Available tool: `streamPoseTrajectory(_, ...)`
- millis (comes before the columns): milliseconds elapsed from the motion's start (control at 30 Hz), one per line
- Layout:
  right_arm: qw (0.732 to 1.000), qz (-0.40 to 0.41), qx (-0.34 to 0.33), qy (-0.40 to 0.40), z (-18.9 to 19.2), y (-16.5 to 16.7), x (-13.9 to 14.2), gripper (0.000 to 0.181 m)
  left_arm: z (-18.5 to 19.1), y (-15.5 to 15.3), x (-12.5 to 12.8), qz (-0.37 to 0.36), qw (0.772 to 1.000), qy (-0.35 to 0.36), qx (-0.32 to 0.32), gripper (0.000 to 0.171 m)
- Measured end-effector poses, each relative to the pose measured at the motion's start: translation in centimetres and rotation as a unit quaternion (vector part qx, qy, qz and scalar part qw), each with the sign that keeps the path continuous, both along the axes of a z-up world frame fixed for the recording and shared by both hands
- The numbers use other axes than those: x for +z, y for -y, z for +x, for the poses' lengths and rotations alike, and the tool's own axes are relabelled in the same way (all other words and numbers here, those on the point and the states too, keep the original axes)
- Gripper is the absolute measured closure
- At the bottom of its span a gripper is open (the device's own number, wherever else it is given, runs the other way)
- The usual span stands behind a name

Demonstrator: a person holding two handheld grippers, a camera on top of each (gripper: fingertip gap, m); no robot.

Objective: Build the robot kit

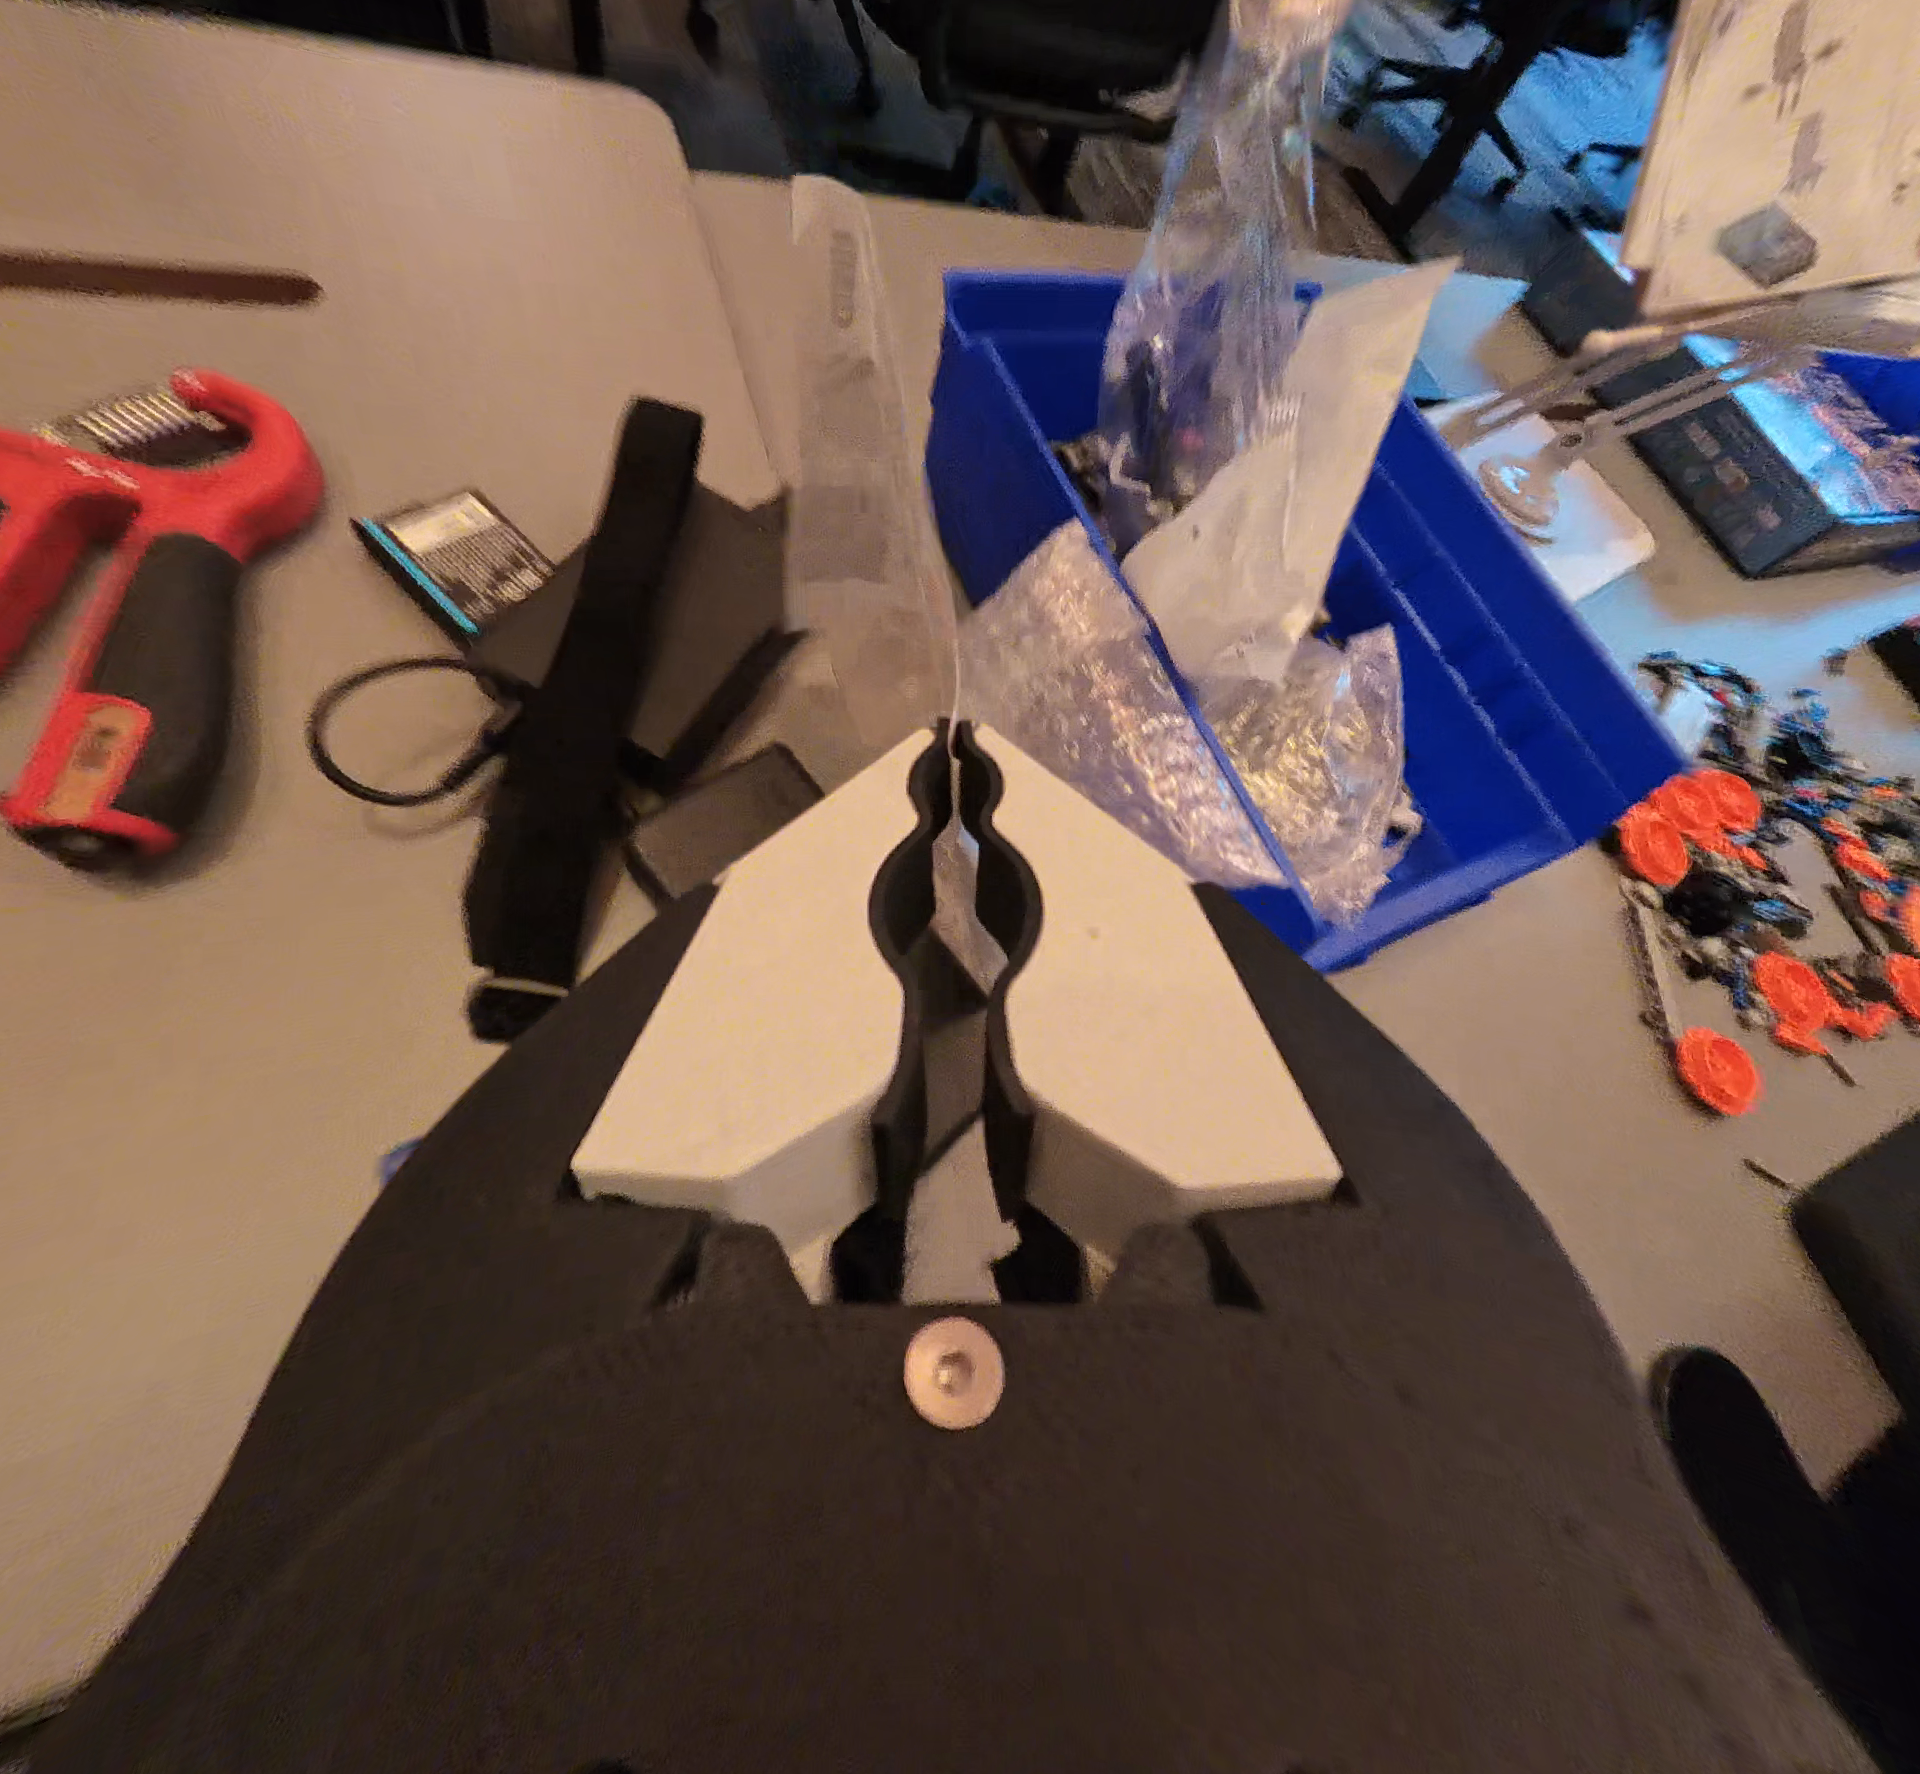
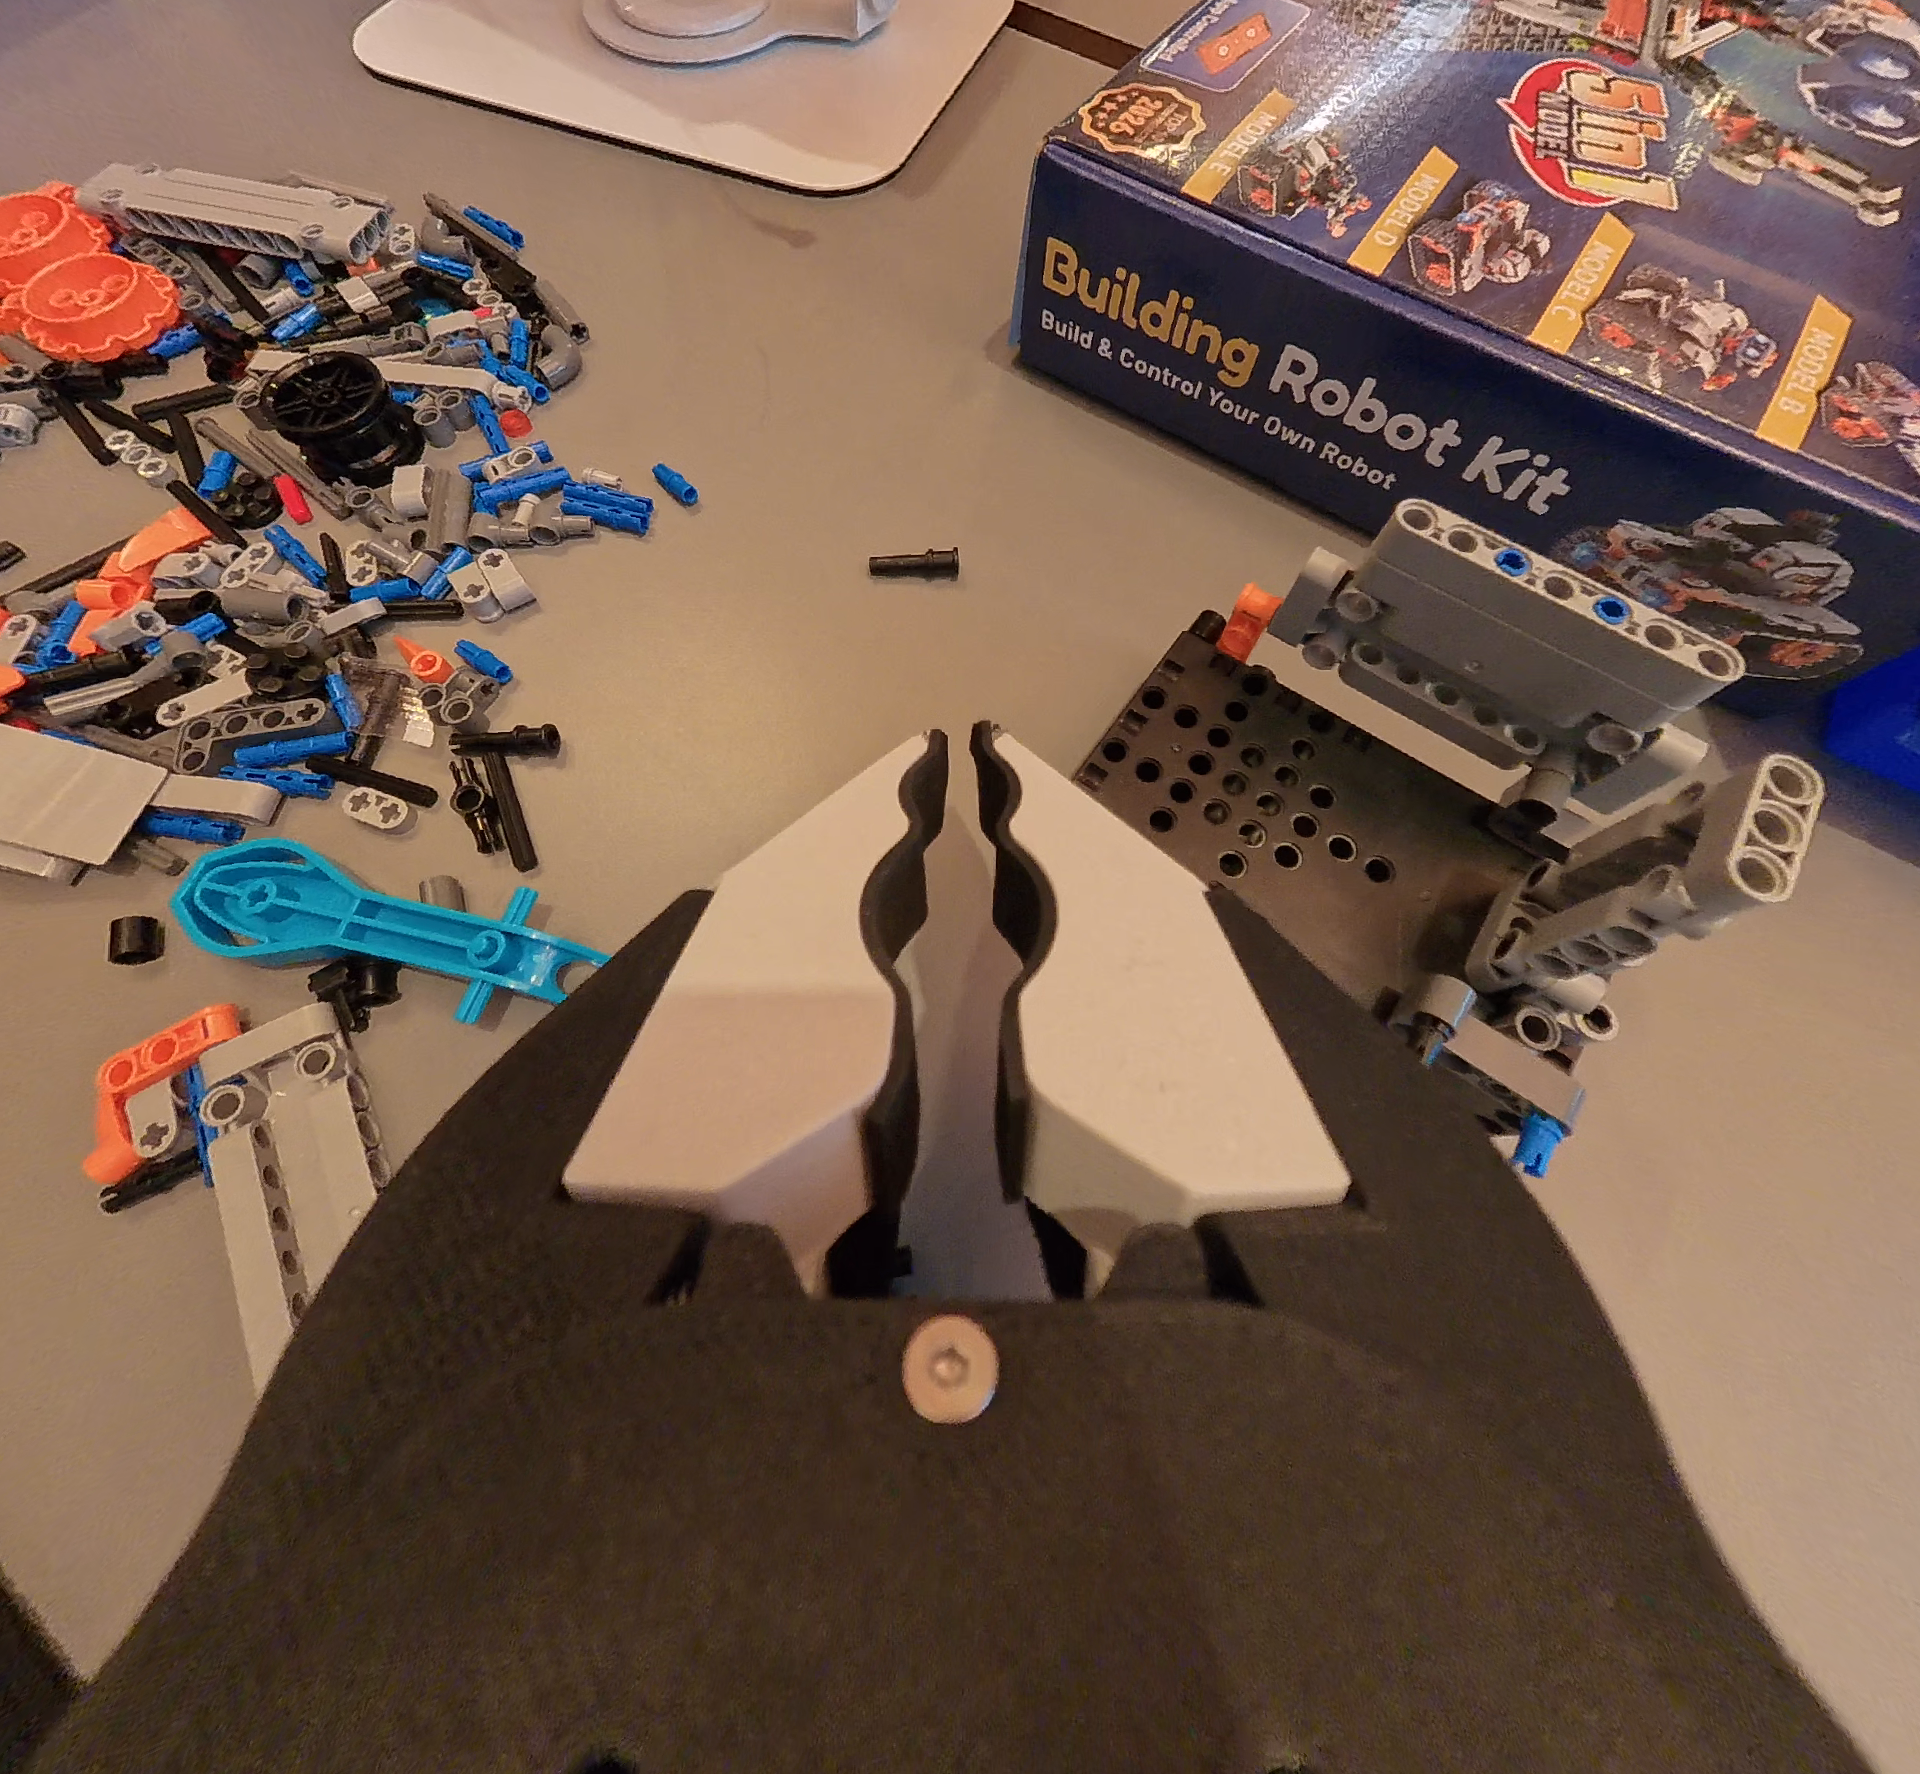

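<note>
1. Left gripper (image 1: pixel 954 737): fingers pinched together on the bottom edge of a clear plastic bag (image 1: pixel 868 477). The bag stands up from the tips, long axis running away from the camera and tilted slightly left. It looks flat; image is blurred, so I cannot tell if anything is inside.
2. Just right of that bag: blue bin (image 1: pixel 1475 685) stuffed with more clear bags and bubble wrap (image 1: pixel 1101 696), one bag sticking up tall.
3. Left of it on the grey table (image 1: pixel 312 1049): red hand grip trainer (image 1: pixel 135 581), folded black strap (image 1: pixel 592 685), small black box with teal edge (image 1: pixel 457 561).
4. Right gripper (image 2: pixel 961 737): fingers nearly together, narrow gap at the tips, nothing between them, hovering over bare table.
5. Nearest to it: partly built grey-and-black model (image 2: pixel 1455 789) just right of the tips, perforated black plate toward the gripper.
6. A lone black pin (image 2: pixel 914 565) lies ahead, long axis left-right.
7. Left: loose pile of building pieces (image 2: pixel 312 498), teal lever tool (image 2: pixel 364 924). Behind, the kit box (image 2: pixel 1507 270) and a white stand base (image 2: pixel 686 31).
</note>
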State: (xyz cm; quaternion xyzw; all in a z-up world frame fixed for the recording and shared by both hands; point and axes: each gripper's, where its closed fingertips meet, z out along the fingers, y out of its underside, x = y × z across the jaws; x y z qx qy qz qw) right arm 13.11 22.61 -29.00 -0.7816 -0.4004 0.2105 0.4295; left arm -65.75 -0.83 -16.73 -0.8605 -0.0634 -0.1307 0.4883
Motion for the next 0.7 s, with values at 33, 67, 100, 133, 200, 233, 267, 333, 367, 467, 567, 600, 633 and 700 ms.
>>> streamPoseTrajectory(33, 1.0, -0.001, 0.0, 0.001, 0.0, 0.0, -0.1, 0.178, 0.3, 0.0, -0.9, -0.012, 1.0, 0.022, -0.011, 0.171)
streamPoseTrajectory(67, 1.0, -0.002, -0.001, 0.001, 0.0, 0.0, -0.1, 0.178, 0.7, 0.1, -1.9, -0.03, 0.999, 0.036, -0.022, 0.168)
streamPoseTrajectory(100, 1.0, -0.003, -0.001, 0.002, 0.0, -0.1, -0.2, 0.178, 0.7, 0.3, -2.8, -0.051, 0.998, 0.038, -0.025, 0.159)
streamPoseTrajectory(133, 1.0, -0.004, -0.002, 0.002, 0.1, -0.1, -0.2, 0.178, 0.5, 0.3, -3.3, -0.064, 0.997, 0.031, -0.02, 0.15)
streamPoseTrajectory(200, 1.0, -0.004, -0.003, 0.003, 0.1, -0.1, -0.3, 0.178, -0.6, 0.0, -3.0, -0.066, 0.998, 0.0, 0.008, 0.127)
streamPoseTrajectory(233, 1.0, -0.005, -0.004, 0.004, 0.1, -0.1, -0.3, 0.178, -1.0, -0.2, -2.1, -0.056, 0.998, -0.021, 0.023, 0.118)
streamPoseTrajectory(267, 1.0, -0.006, -0.004, 0.004, 0.2, -0.2, -0.4, 0.178, -1.4, -0.4, -1.1, -0.046, 0.997, -0.054, 0.04, 0.111)
streamPoseTrajectory(333, 1.0, -0.006, -0.005, 0.006, 0.2, -0.2, -0.5, 0.178, -1.1, -1.1, 1.6, -0.025, 0.99, -0.128, 0.055, 0.098)
streamPoseTrajectory(367, 1.0, -0.006, -0.006, 0.006, 0.2, -0.2, -0.5, 0.178, 0.2, -1.7, 3.0, -0.011, 0.987, -0.156, 0.042, 0.096)
streamPoseTrajectory(467, 1.0, -0.008, -0.007, 0.007, 0.2, -0.3, -0.5, 0.178, 5.9, -4.5, 4.9, -0.006, 0.976, -0.216, -0.034, 0.088)
streamPoseTrajectory(567, 1.0, -0.007, -0.006, 0.006, 0.2, -0.2, -0.5, 0.178, 10.7, -7.8, 3.4, -0.048, 0.972, -0.209, -0.091, 0.071)
streamPoseTrajectory(600, 1.0, -0.007, -0.005, 0.005, 0.2, -0.2, -0.4, 0.178, 11.4, -8.8, 2.0, -0.081, 0.969, -0.212, -0.093, 0.065)
streamPoseTrajectory(633, 1.0, -0.006, -0.005, 0.004, 0.2, -0.2, -0.4, 0.178, 11.7, -9.7, 0.4, -0.113, 0.965, -0.216, -0.092, 0.062)
streamPoseTrajectory(700, 1.0, -0.004, -0.004, 0.0, 0.2, -0.1, -0.2, 0.178, 10.8, -11.1, -2.6, -0.177, 0.947, -0.258, -0.071, 0.057)
